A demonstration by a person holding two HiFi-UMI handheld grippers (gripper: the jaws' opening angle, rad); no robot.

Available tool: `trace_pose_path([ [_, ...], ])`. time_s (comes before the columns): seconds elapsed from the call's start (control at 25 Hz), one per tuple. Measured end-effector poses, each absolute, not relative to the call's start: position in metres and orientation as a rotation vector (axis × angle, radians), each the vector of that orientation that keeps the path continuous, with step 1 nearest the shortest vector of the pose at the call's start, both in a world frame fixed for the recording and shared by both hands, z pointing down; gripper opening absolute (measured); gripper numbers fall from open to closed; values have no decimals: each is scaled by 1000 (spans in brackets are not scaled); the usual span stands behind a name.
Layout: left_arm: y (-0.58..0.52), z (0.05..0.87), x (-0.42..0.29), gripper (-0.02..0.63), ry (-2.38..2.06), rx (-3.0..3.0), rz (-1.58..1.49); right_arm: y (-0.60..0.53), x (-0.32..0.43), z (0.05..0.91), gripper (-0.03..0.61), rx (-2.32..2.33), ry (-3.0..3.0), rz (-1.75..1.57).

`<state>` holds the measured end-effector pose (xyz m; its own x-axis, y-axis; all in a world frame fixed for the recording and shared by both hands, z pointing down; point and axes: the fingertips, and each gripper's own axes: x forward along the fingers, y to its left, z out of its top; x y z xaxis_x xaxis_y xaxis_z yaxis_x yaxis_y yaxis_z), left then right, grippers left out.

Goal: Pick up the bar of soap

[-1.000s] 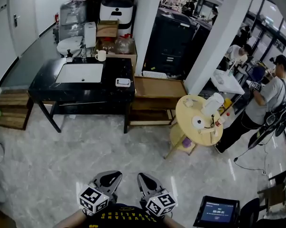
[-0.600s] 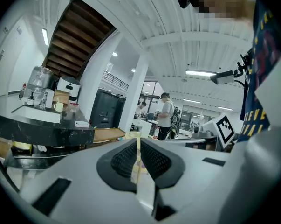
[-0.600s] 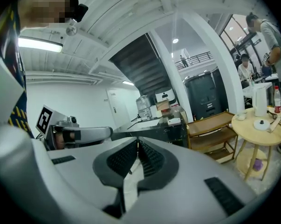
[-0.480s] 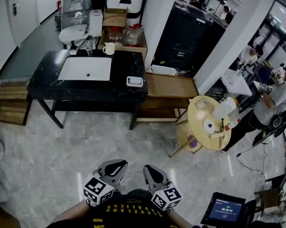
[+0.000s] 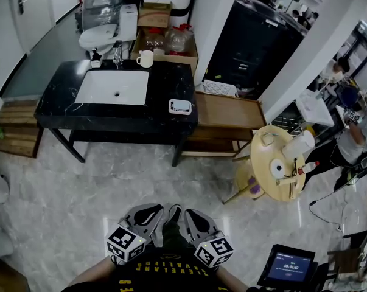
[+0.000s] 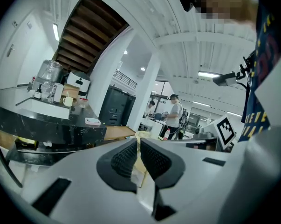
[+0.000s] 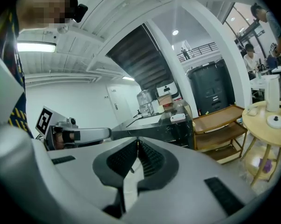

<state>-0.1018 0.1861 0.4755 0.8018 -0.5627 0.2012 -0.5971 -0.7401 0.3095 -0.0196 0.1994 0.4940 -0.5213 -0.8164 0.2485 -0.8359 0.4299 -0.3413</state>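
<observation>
You're holding the left gripper point(image 5: 151, 212) and right gripper point(image 5: 189, 214) closed tight, both empty | soap point(image 5: 180, 106) is sitting by the counter's point(image 5: 61, 111) front right corner, well apart | you're wanting one claw opening wide before reaching.

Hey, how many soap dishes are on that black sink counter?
1: a white soap dish near the front right corner of the black counter, right of the sink basin. Too small to tell what it holds.
</observation>
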Motion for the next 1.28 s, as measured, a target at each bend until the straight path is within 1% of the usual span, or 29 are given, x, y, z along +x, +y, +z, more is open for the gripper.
trace_pose_path([
  [0.24,126,476,-82,14,-938,2623,152,134,0,492,18,1459,-2665,657],
  [0.56,42,462,-32,14,-990,2626,155,39,46,481,18,1402,-2714,650],
  [0.8,-7,453,-12,14,-1072,2643,182,-7,73,481,18,1365,-2737,675],
  [1.08,-49,456,-6,14,-1136,2642,265,-37,92,484,18,1365,-2736,721],
  [1.12,-55,460,-6,18,-1139,2642,294,-41,93,485,18,1360,-2733,733],
  [1.28,-83,478,-9,112,-1119,2644,422,-55,94,490,18,1350,-2723,763],
])
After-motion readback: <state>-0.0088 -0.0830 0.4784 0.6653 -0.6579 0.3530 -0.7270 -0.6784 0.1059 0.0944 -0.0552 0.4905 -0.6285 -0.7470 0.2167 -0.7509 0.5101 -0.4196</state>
